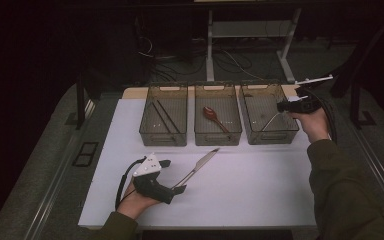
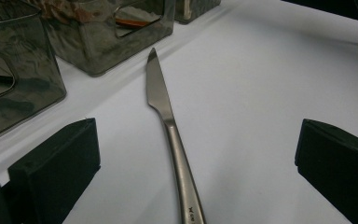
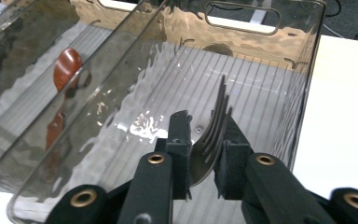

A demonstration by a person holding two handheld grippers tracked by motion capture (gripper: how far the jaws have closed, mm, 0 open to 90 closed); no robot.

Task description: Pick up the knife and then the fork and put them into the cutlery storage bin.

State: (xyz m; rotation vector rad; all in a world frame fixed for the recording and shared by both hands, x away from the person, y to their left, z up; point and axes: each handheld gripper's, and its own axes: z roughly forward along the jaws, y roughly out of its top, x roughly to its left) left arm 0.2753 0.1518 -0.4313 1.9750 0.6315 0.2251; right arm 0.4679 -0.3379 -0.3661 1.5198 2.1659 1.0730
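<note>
Right gripper [image 3: 204, 154] hangs over the right-hand bin [image 1: 250, 127], its jaws close together around a metal fork [image 3: 212, 140]. The fork stands between the pads with its tines pointing into the bin; a thin gap shows on each side, and I cannot tell whether the pads press on it. In the high view the fork [image 1: 271, 120] slants down into that bin from the gripper [image 1: 286, 106].

Left gripper [image 1: 172, 176] rests low on the white table [image 1: 260, 190], jaws wide apart, nothing between the pads. A table knife [image 2: 168, 116] lies flat on the white surface ahead of it, the handle reaching back between the open jaws and the blade tip pointing toward the bins.

Three clear smoky bins stand in a row at the far side of the table. The left bin [image 1: 151, 135] holds dark thin sticks, likely chopsticks. The middle bin [image 1: 202, 137] holds one brown wooden spoon [image 1: 214, 117]. The right-hand bin has the fork tip in it.

Counted: three bins, one knife, one fork, one spoon, two grippers.
</note>
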